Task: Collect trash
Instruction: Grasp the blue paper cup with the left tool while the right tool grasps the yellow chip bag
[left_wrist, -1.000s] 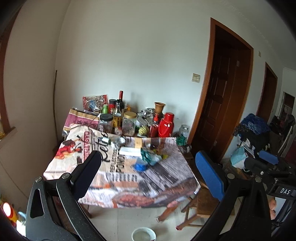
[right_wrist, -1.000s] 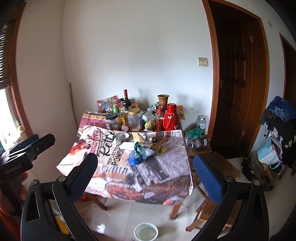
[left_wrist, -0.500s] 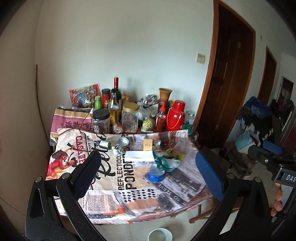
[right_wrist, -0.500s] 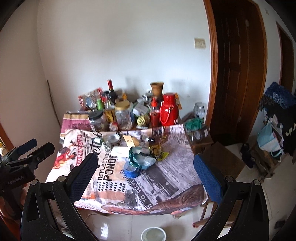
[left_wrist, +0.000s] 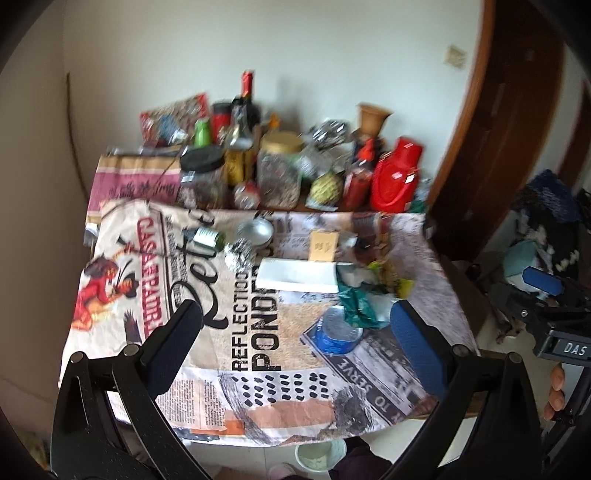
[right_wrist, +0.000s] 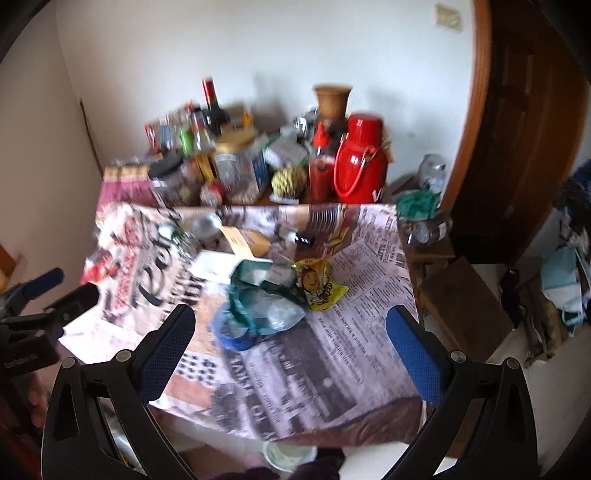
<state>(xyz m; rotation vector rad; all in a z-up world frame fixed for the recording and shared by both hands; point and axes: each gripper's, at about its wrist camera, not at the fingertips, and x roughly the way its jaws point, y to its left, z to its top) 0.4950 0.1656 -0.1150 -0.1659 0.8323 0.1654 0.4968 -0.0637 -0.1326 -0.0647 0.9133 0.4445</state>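
Both grippers hang spread and empty over the near edge of the counter (left_wrist: 303, 410): the left gripper (left_wrist: 295, 332) and the right gripper (right_wrist: 290, 332) each frame the litter between their parted fingers, apparently lined up for a first pick. That litter sits mid-counter: a crumpled teal wrapper (right_wrist: 255, 302) lying partly over a blue round tin (left_wrist: 338, 330), with a yellow snack packet (right_wrist: 319, 286) touching it on the door side and a white flat box (left_wrist: 297, 278) just behind. Bottles, jars and a red thermos (right_wrist: 360, 164) crowd the wall end, well apart from the trash. Compared with half a second ago, both views have closed in and tilted down, so the wrapper pile now looms larger and lower between the fingers.
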